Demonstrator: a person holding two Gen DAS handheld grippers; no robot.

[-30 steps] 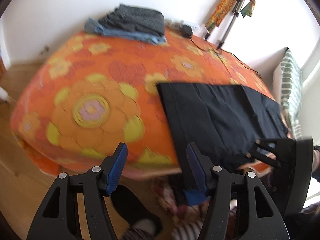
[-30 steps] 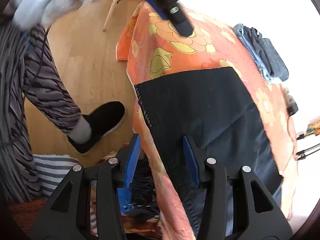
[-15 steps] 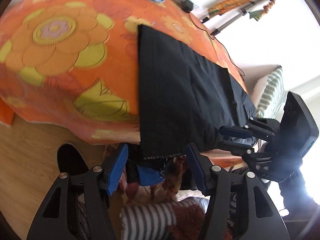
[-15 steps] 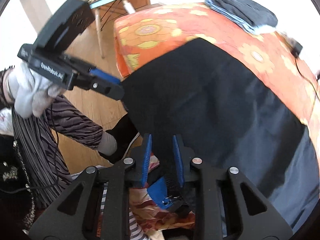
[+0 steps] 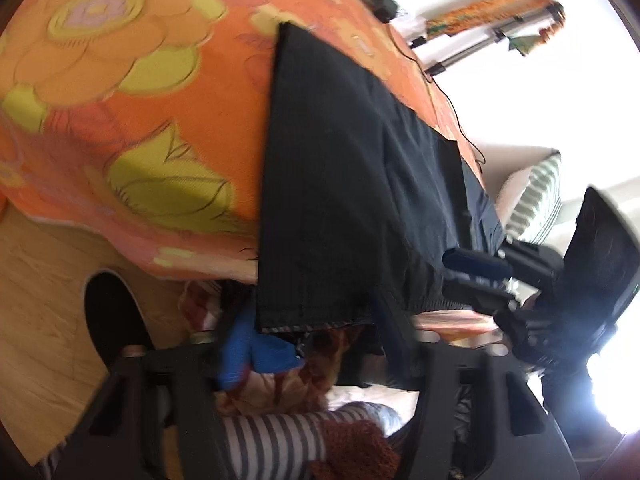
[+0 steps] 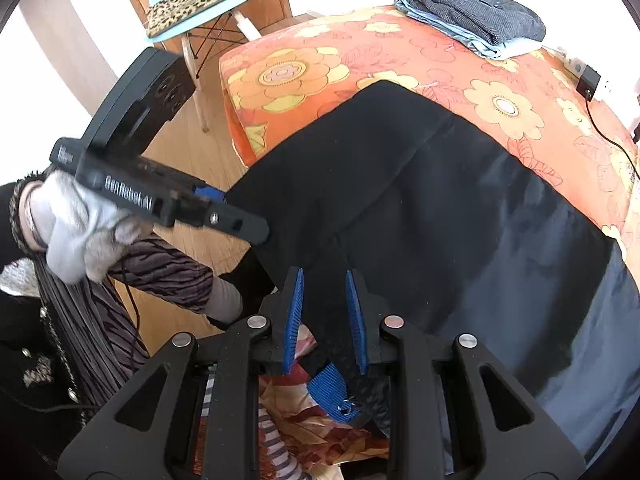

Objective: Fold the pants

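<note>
Black pants (image 5: 352, 184) lie flat on the orange flowered bed cover (image 5: 120, 92), their end hanging over the near edge. My left gripper (image 5: 312, 320) is open, its jaws either side of the hanging hem corner. My right gripper (image 6: 324, 300) is open with a narrow gap, its blue pads (image 6: 294, 312) straddling the pants (image 6: 420, 208) edge at the bed's near side. The right gripper also shows in the left wrist view (image 5: 476, 280) at the pants' other corner. The left gripper shows in the right wrist view (image 6: 224, 216) at the left.
A stack of folded clothes (image 6: 476, 16) sits at the bed's far end. A charger and cable (image 6: 588, 80) lie at the far right. A pale blue chair (image 6: 200, 4) with a leopard cushion stands beyond the bed. Wooden floor (image 5: 44, 300) lies below.
Both grippers have moved in on the hanging end of the pants. The left now straddles the hem corner. The right narrowed its jaws and sits around the fabric edge.
</note>
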